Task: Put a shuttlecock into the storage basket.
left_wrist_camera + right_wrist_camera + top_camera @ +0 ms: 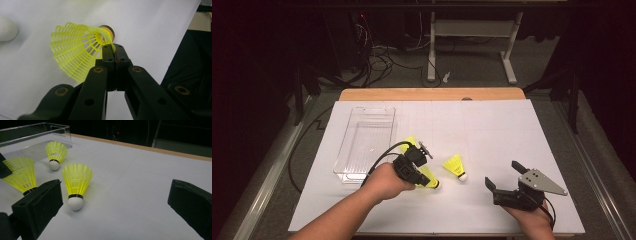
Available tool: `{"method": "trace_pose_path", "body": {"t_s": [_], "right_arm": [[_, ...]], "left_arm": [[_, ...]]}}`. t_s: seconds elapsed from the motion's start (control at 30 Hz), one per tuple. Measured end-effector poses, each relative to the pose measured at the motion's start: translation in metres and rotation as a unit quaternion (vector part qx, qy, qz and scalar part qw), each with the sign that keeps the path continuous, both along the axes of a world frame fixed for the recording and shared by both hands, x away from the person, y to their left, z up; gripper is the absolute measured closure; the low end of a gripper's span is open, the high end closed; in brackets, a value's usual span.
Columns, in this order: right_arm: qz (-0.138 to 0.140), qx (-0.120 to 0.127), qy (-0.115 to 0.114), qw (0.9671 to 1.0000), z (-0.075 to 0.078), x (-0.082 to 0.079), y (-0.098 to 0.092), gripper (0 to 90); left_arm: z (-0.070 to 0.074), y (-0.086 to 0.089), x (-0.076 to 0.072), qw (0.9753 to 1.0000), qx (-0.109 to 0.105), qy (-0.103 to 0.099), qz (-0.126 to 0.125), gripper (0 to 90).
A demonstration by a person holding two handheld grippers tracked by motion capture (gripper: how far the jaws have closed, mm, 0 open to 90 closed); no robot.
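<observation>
My left gripper [421,175] [115,48] is shut on the mesh skirt rim of a yellow shuttlecock [430,178] [75,52] [21,173], close to its black-banded cork and just over the white table sheet. A second yellow shuttlecock [455,166] [76,182] lies on the sheet to the right of it, white cork toward me. A third shuttlecock [410,141] [56,151] lies farther back, beside the clear tray. My right gripper [503,174] [113,202] stands open and holds nothing, low at the front right and pointed at the middle shuttlecock.
A clear plastic tray [362,115] [37,130] sits at the left of the white sheet [492,130]. The table's wooden far edge [432,94] borders a dark floor with cables and a desk frame. A black cable [382,157] trails from the left gripper.
</observation>
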State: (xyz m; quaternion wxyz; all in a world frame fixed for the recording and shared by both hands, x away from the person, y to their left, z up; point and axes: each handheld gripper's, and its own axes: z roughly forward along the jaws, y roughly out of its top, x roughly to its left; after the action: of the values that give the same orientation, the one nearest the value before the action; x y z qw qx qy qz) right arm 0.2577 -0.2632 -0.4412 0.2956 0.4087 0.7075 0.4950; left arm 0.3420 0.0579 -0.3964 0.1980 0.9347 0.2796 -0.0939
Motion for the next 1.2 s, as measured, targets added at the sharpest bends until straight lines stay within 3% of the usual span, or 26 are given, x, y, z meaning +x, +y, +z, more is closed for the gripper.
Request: {"method": "trace_pose_path", "body": {"t_s": [0.3,0.67,1.2], "right_arm": [[0.001,-0.002,0.000,1.0000,0.000,0.000,0.000,0.2],[0.004,-0.001,0.001,1.0000,0.000,0.000,0.001,0.3],[0.006,-0.002,0.005,1.0000,-0.001,0.001,0.002,0.4]], "left_arm": [[0.005,0.004,0.000,1.0000,0.002,-0.008,0.000,89.8],[0.026,0.013,0.000,0.9995,0.013,-0.027,0.007,89.7],[0.046,0.032,0.006,0.9986,0.003,-0.044,0.028,89.7]]}}
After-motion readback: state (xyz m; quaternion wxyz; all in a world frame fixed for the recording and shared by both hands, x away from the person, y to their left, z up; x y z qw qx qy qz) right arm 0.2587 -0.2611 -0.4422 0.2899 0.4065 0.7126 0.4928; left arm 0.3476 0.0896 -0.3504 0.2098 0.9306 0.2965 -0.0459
